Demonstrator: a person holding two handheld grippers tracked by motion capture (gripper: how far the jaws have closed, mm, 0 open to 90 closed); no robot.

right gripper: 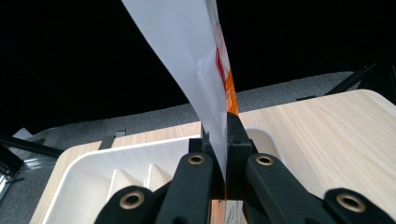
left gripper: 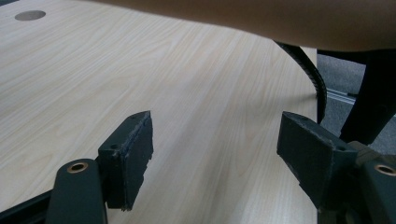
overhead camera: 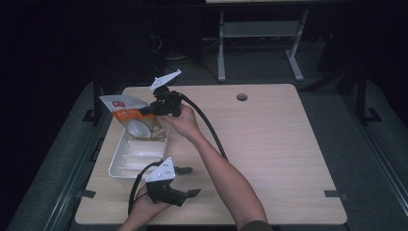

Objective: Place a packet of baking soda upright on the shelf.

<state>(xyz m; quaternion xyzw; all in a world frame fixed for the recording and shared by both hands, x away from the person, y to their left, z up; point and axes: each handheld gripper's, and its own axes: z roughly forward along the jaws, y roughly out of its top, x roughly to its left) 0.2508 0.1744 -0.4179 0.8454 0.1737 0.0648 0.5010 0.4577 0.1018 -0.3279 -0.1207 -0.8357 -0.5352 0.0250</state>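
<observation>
1. Right gripper view: the right gripper (right gripper: 219, 140) has its jaws pressed together on one edge of the white-and-orange pouch (right gripper: 196, 60). The sheet stands up between them, above the white tray (right gripper: 93, 172).
2. High view: the pouch (overhead camera: 126, 108) hangs over the far end of the tray (overhead camera: 115, 166), with its open mouth tilted down toward that end, where pale pieces lie; what they are I cannot tell.
3. The left gripper (overhead camera: 185, 182) sits just beside the tray's near end, jaws wide apart, holding nothing; the left gripper view shows bare table (left gripper: 187, 70) between them.
4. Risk, judged: the grip is on a thin slick edge, so the pouch may slip and drop onto the tray.
5. Risk, judged: a sharper tilt may scatter contents past the tray rim onto the table.
</observation>
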